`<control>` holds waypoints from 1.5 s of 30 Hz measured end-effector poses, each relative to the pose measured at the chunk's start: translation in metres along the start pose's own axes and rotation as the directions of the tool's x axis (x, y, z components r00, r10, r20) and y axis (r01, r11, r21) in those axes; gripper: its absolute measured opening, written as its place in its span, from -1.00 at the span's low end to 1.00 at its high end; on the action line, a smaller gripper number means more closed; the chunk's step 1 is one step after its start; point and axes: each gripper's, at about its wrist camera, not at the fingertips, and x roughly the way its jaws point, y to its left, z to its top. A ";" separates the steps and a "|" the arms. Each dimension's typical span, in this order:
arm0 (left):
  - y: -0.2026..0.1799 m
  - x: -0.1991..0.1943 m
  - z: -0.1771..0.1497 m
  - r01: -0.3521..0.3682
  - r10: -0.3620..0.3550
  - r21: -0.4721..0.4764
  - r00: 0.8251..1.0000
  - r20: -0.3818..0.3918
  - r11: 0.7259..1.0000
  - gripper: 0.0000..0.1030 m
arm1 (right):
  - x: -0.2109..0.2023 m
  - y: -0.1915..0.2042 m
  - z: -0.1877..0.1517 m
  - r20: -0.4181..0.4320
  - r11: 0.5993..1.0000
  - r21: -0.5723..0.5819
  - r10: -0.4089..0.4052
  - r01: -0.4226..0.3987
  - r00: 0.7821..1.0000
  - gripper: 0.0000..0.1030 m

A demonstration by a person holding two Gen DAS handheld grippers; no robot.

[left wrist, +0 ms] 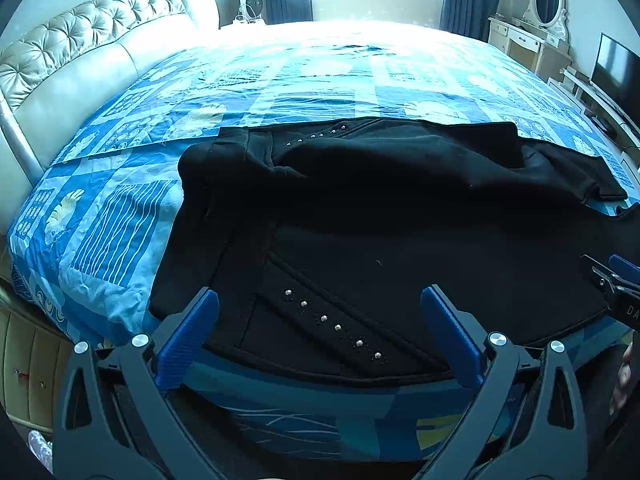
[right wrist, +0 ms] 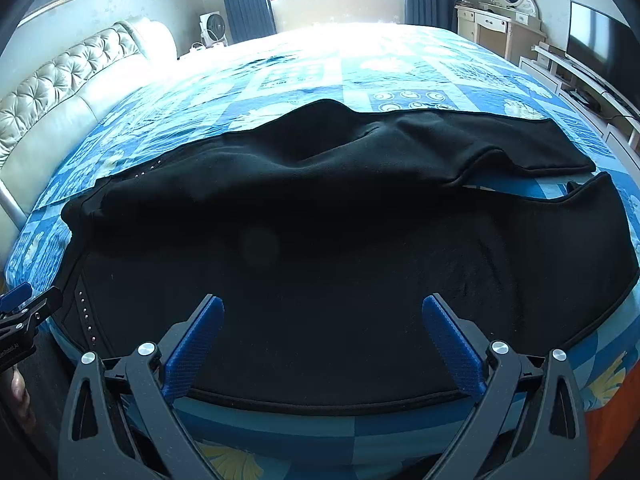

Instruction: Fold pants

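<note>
Pants (left wrist: 360, 216) lie just beyond both spread tongs (left wrist: 320, 304).

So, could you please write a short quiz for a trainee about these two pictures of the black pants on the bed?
1. True or false: the left gripper is shut on the pants.
2. Multiple choice: the row of small silver studs near the left gripper is on
A. the blue bedsheet
B. the black pants
C. the headboard
3. Fill in: in the right wrist view, the two pant legs lie toward the ____ side of the picture.

Key
1. False. Both the left gripper and the right gripper are open and hold nothing.
2. B
3. Right; the leg ends are slightly apart there.
</note>
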 end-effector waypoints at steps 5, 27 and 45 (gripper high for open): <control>0.000 0.000 -0.001 -0.002 0.002 0.001 1.000 0.000 1.000 0.96 | 0.001 0.001 0.000 -0.004 1.000 -0.003 0.001 -0.001 1.000 0.93; 0.000 0.001 -0.002 -0.007 0.007 0.001 1.000 -0.003 1.000 0.96 | 0.002 0.003 0.000 -0.013 1.000 -0.008 0.007 -0.007 1.000 0.93; 0.001 0.000 -0.002 -0.012 0.012 0.000 1.000 -0.004 1.000 0.96 | 0.001 0.006 -0.006 -0.019 1.000 -0.011 0.008 -0.008 1.000 0.93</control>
